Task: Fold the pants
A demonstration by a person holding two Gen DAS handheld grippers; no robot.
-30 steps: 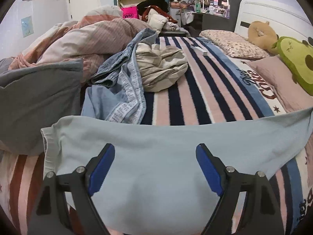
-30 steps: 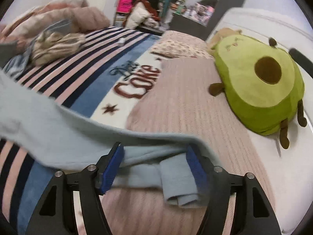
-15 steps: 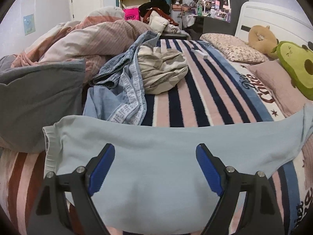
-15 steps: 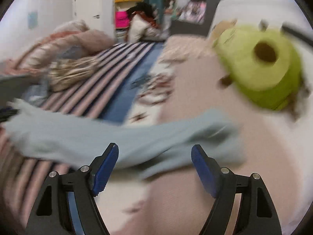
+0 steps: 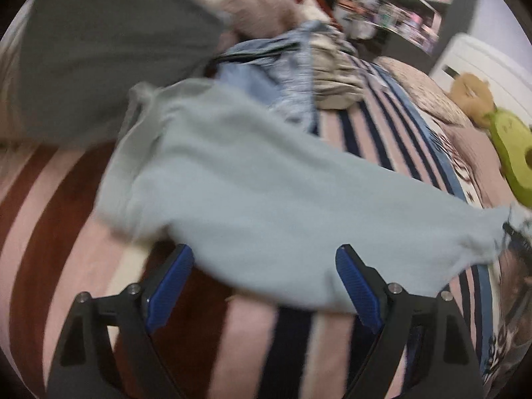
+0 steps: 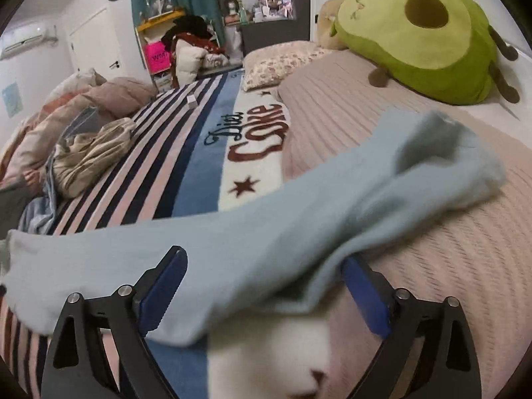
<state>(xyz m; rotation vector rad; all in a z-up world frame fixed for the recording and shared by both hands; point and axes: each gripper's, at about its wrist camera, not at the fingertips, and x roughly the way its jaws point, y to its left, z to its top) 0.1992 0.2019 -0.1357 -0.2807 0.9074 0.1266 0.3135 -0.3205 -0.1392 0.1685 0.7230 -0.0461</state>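
1. Left gripper [image 5: 264,286]: blue-padded jaws spread wide and opening, gripping nothing; the pale blue soft-knit pants [image 5: 266,179] lie just beyond the tips.
2. Right gripper [image 6: 262,289]: jaws opening, the cloth draped loosely between them, unpinched.
3. Step, as I judge it: spreading flat before the fold. Next calls for fresh pinches at both ends.
4. The pants stretch lengthwise across the striped fleece blanket [image 6: 173,153], one end rumpled on the ribbed pink pillow [image 6: 432,232].

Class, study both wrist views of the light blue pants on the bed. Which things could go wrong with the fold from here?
1. The light blue pants lie partly on the ribbed pink pillow, so a fold may crease unevenly.
2. The right gripper is opening with cloth draped over one finger; it could snag.
3. The denim pile touches the pants' far edge.
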